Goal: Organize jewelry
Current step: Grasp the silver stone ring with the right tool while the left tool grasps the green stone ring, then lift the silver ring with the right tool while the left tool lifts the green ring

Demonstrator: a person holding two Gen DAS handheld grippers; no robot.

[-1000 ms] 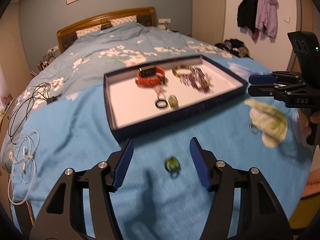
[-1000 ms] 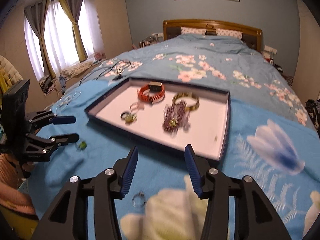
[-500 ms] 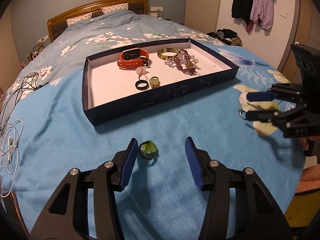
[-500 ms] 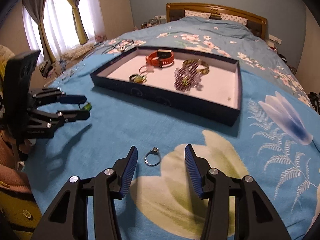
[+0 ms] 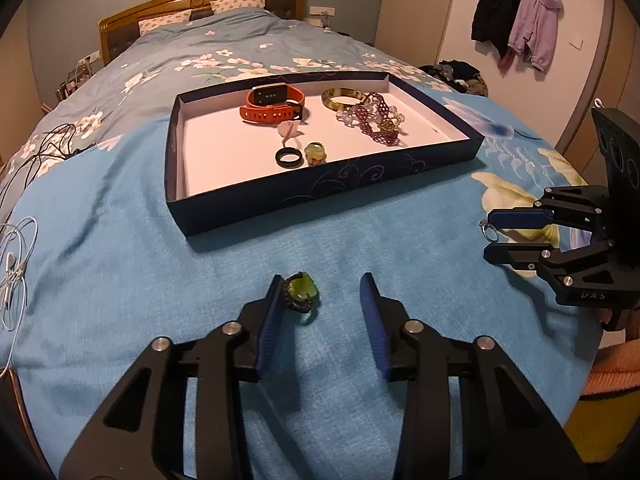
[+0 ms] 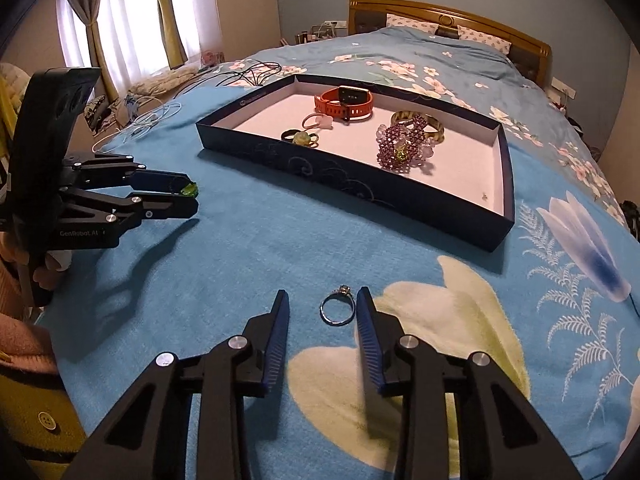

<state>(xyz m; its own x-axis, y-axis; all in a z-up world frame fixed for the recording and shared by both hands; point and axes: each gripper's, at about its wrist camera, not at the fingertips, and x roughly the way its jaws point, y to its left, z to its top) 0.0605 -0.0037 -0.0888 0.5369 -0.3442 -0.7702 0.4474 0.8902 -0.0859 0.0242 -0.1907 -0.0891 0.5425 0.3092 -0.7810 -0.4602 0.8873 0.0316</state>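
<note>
A dark blue tray (image 5: 320,196) with a white floor lies on the blue bedspread. In it are an orange watch (image 5: 272,106), a bangle (image 5: 344,98), a purple beaded bracelet (image 5: 376,118) and two rings (image 5: 289,158). A green-stone ring (image 5: 301,292) lies on the bedspread between the jaws of my left gripper (image 5: 321,282), against the left pad; the right pad stands apart. The jaws are closing. A silver ring (image 6: 338,308) lies between the jaws of my right gripper (image 6: 323,294), close to the right pad. These jaws are closing too, and neither ring is pinched.
White earphone cables (image 5: 16,256) and black cords (image 5: 48,144) lie on the bed's left side. The wooden headboard (image 5: 200,0) is at the far end. Jackets (image 5: 516,16) hang on the right wall. A person's sleeve (image 6: 20,332) shows behind the left gripper.
Both grippers have come down closer to the bedspread and their jaws have narrowed. The green ring now sits against the left gripper's left pad; the silver ring sits between the right gripper's fingers.
</note>
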